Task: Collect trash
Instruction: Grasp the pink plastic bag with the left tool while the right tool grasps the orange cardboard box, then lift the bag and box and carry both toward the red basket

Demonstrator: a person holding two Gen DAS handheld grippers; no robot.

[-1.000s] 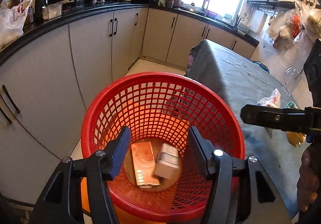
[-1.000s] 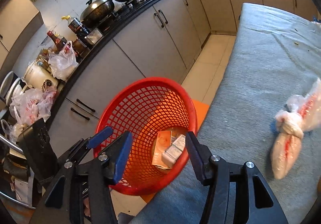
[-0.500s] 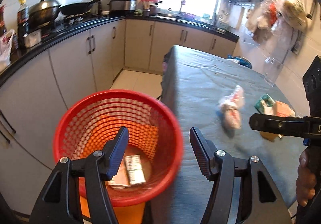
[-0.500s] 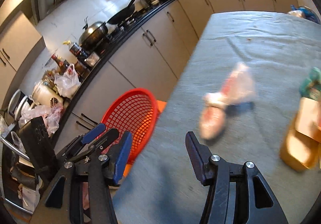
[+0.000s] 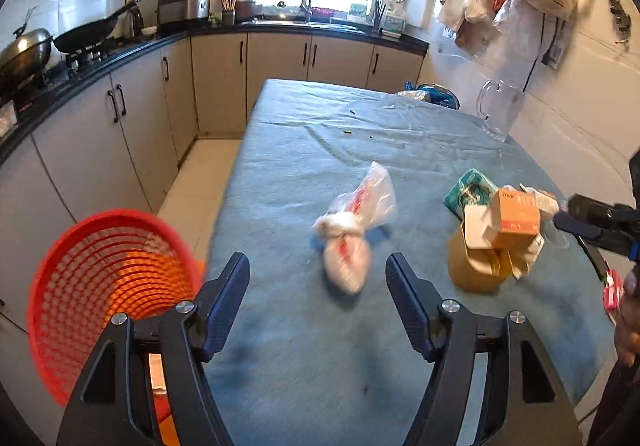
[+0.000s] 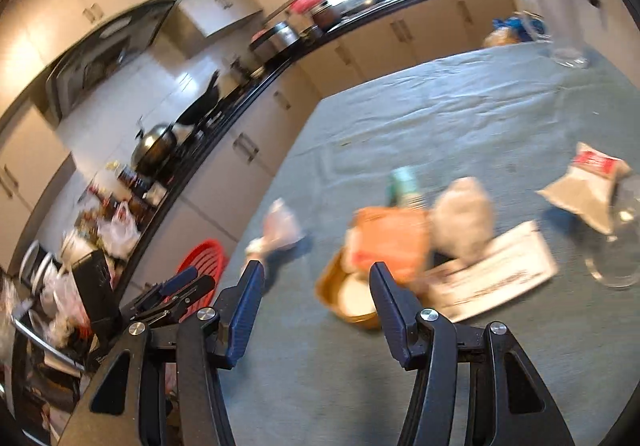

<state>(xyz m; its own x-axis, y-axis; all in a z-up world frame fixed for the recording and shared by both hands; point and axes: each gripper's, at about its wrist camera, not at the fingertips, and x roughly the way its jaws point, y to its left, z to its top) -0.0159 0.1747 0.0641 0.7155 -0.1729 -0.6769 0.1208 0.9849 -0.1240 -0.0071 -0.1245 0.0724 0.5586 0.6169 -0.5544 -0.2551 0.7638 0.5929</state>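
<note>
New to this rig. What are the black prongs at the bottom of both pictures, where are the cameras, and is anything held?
No robot: a person carries a two-finger tool in each hand, with a fisheye camera on each looking along its fingers. One picture comes from the left tool, whose jaws are opening with nothing between them. The other comes from the right tool, open and empty too. On the grey-clothed table lie a knotted plastic bag, an orange box atop a yellow paper bowl, a green packet and a clear jug. The red basket beside the table takes the trash.
</note>
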